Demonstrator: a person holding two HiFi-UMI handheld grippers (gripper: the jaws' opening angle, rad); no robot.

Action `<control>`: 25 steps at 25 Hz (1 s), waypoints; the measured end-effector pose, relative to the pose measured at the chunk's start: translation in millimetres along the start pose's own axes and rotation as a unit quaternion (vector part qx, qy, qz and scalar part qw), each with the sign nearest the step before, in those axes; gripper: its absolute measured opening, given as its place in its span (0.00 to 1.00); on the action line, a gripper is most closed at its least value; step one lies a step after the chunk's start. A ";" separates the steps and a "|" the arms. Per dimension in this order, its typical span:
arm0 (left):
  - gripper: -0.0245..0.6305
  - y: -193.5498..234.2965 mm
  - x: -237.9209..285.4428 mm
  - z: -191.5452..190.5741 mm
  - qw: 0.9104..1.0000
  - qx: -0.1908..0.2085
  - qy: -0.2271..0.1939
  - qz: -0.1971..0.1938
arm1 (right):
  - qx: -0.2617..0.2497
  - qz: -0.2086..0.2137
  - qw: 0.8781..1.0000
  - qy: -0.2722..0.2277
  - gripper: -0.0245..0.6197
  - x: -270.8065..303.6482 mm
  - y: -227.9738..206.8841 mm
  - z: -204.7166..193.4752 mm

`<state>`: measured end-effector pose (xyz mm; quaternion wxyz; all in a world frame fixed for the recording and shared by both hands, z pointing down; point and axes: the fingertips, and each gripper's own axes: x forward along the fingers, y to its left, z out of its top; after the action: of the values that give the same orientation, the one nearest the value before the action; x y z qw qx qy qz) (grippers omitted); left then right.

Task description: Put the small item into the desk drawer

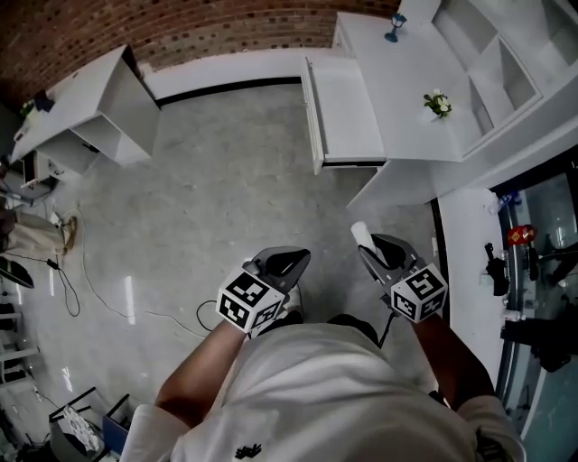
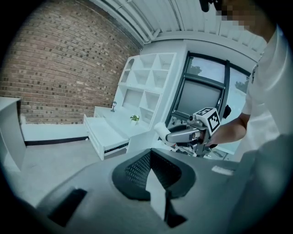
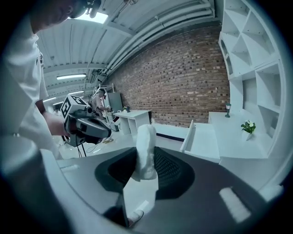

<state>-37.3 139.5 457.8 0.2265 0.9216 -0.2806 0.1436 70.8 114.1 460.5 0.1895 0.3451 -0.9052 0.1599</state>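
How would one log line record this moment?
right tool: shut on white item | left tool: shut, empty | desk drawer: open, not yet reached

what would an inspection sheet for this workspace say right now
surface: white desk, top mostly bare
job's things: small white item gripped, not yet in drawer, which is open and looks empty
clutter: small potted plant, small ornament on desk
grippers: left gripper shut, empty; right gripper shut on the item
cables: thin cable across floor, left
surroundings: brick wall, shelf unit, second white desk
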 end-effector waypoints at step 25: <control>0.05 140.0 10.9 73.4 0.996 -0.025 -0.042 0.069 | -0.053 0.062 0.997 -0.006 0.25 144.6 -74.8 92.7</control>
<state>-100.0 -5.5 446.5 0.2270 0.8992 -0.3566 0.1131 0.8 -59.5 456.6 0.1915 0.2792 -0.9331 0.1213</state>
